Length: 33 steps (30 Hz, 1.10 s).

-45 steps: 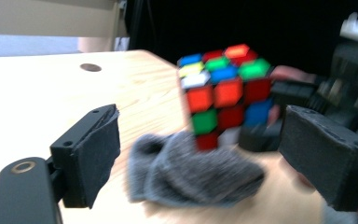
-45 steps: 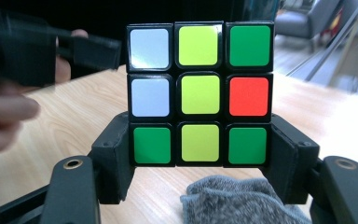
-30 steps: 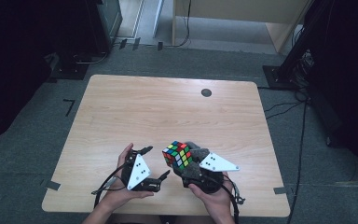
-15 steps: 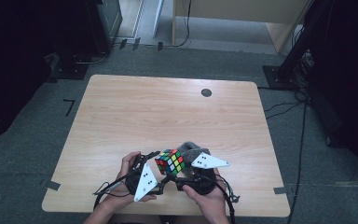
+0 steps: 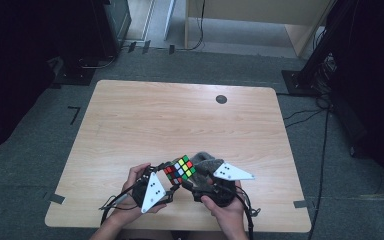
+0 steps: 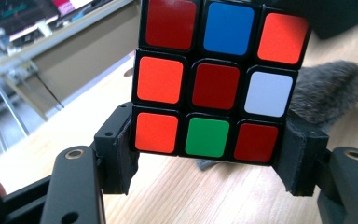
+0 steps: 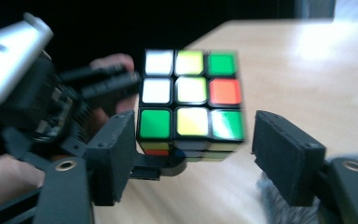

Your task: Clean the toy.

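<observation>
Cube (image 6: 219,79) sits upright and square between left tool (image 6: 208,154) pads.

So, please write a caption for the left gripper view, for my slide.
Left hand-held gripper clamps the bottom layer of a scrambled puzzle cube above the wooden table.

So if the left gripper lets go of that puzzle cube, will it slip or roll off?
The puzzle cube looks rigid, and its flat sides suit the left gripper, whose pads clamp its bottom row. Glossy stickers suggest it could slide under a loose grip. Released, it would probably drop and tumble briefly rather than roll, having flat faces; the right gripper has a visible gap on one side.
</observation>
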Tool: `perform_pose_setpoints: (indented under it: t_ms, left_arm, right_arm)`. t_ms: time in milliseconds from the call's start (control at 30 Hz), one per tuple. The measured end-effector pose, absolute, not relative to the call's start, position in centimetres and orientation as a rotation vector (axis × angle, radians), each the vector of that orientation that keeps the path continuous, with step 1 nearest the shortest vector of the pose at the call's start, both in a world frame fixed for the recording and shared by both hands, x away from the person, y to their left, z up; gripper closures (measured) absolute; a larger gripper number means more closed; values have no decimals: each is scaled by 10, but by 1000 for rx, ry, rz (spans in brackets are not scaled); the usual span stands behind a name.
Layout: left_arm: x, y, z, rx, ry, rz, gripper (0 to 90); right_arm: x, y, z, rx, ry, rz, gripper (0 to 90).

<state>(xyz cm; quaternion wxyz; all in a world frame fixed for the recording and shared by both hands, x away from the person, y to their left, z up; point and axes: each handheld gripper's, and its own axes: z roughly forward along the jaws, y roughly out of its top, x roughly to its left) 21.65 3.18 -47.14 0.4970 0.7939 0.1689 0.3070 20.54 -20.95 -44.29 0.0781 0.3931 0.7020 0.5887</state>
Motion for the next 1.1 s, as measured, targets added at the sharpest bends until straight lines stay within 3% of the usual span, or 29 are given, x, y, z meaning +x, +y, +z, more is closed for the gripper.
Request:
perform_pose_setpoints:
  t_ms: [200, 333, 533, 1100]
  left_arm:
    - [230, 50, -470, 1877, 544, 656, 338]
    - [235, 58, -468, 1854, 589, 598, 338]
    - [240, 63, -468, 1847, 586, 578, 338]
    - [239, 67, -467, 1841, 624, 464, 338]
  right_arm:
    - [209, -230, -441, 1211, 1980, 1685, 324]
    - [219, -233, -462, 1243, 1996, 1323, 376]
    - [234, -231, -495, 1314, 2140, 1099, 343]
    - [234, -225, -522, 1245, 2176, 1020, 339]
